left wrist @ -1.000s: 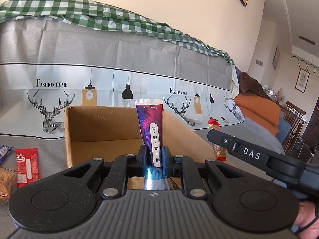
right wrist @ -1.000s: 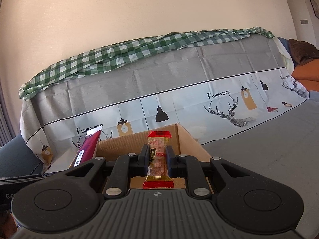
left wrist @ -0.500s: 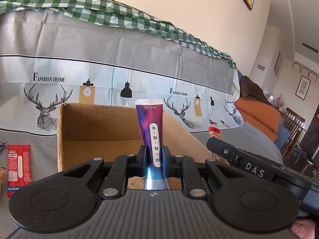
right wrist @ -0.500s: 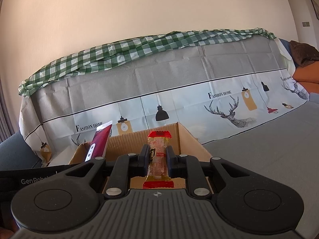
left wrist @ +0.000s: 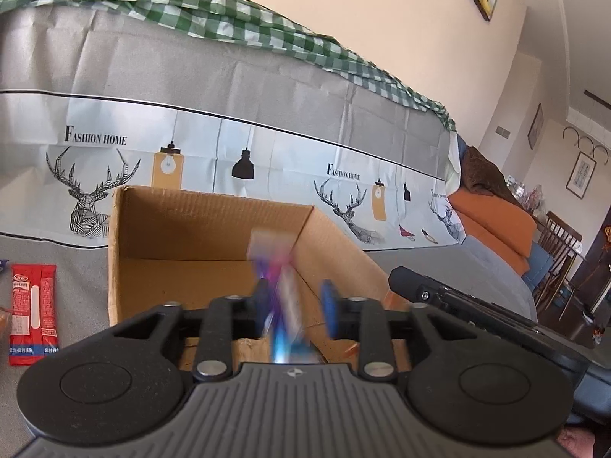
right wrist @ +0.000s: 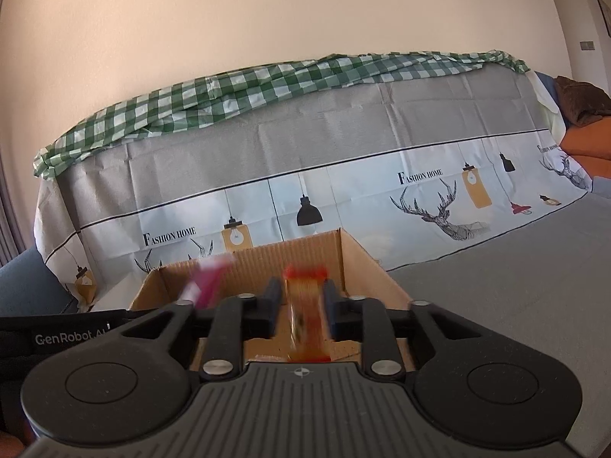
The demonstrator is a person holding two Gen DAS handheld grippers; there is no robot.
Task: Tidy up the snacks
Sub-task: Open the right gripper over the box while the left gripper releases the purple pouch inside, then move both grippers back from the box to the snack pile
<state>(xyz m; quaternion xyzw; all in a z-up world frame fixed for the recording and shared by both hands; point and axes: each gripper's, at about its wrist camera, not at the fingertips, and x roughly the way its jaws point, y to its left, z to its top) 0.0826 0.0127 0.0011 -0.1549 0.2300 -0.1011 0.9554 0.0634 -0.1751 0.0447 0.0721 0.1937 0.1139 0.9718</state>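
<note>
At the far left of the left wrist view, a flat red snack sachet with white print (left wrist: 33,313) lies on the grey cloth-covered surface (left wrist: 76,259), well apart from the open brown cardboard box (left wrist: 168,229) that stands in the middle. Behind the box hangs a grey and white printed cloth with deer and lamp drawings (left wrist: 229,126), topped by a green and white checked cloth (left wrist: 214,11).

The left gripper (left wrist: 294,305) hangs over the box's near edge. Its jaws are opening, and the purple and pink foil snack stick (left wrist: 280,297), smeared by motion blur, stands between them with a clear gap to the right-hand finger; whether the left-hand finger touches it cannot be told. To its right, the black body of the other tool (left wrist: 458,301) juts in over the box's right wall.

In the right wrist view the same purple stick (right wrist: 210,282) shows blurred at the left, above the box (right wrist: 366,259). The right gripper (right wrist: 301,305) is also over the box with jaws opening; the blurred orange snack bar with red ends (right wrist: 305,316) sits upright between the fingers (right wrist: 272,297), with gaps on both sides.
</note>
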